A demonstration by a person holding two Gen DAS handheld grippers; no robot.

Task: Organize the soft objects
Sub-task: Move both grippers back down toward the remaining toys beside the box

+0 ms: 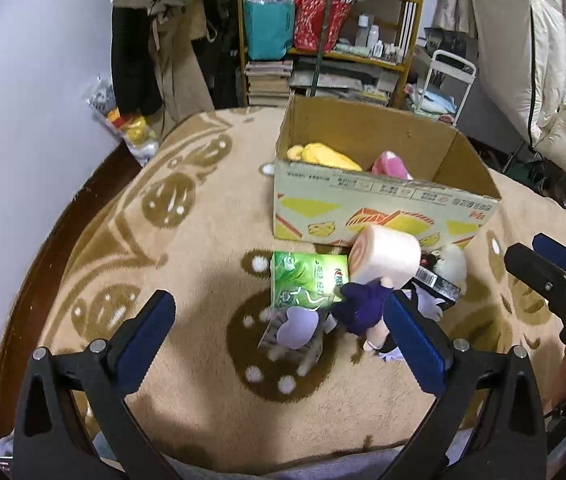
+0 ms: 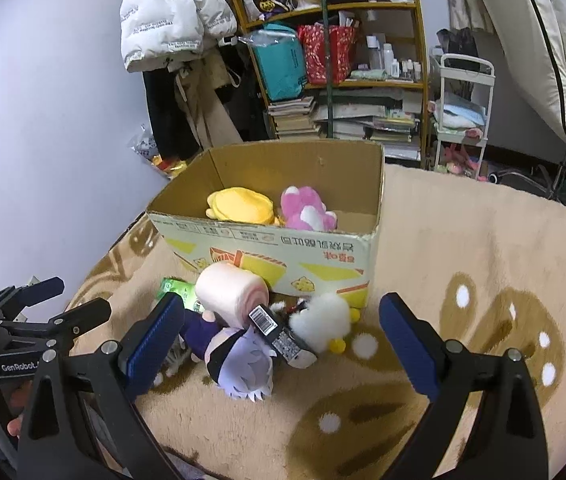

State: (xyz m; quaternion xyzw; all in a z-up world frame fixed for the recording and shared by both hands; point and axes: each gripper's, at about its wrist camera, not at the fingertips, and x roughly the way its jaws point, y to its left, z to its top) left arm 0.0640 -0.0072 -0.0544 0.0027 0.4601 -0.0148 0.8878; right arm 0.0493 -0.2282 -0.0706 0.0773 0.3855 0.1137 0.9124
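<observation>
Two plush toys [image 2: 271,210] lie inside the box [image 2: 283,248].

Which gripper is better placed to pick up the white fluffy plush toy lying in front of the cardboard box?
Right gripper, probably: its open fingers frame the white fluffy plush toy. From the left gripper that toy lies far right.

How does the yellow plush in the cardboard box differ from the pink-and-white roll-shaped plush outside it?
The yellow plush lies flat and low inside the cardboard box; the pink-and-white roll-shaped plush is a plump cylinder perched on the pile of toys in front of the box. One is plain yellow, the other pale pink with a swirl end. Both look soft.
</observation>
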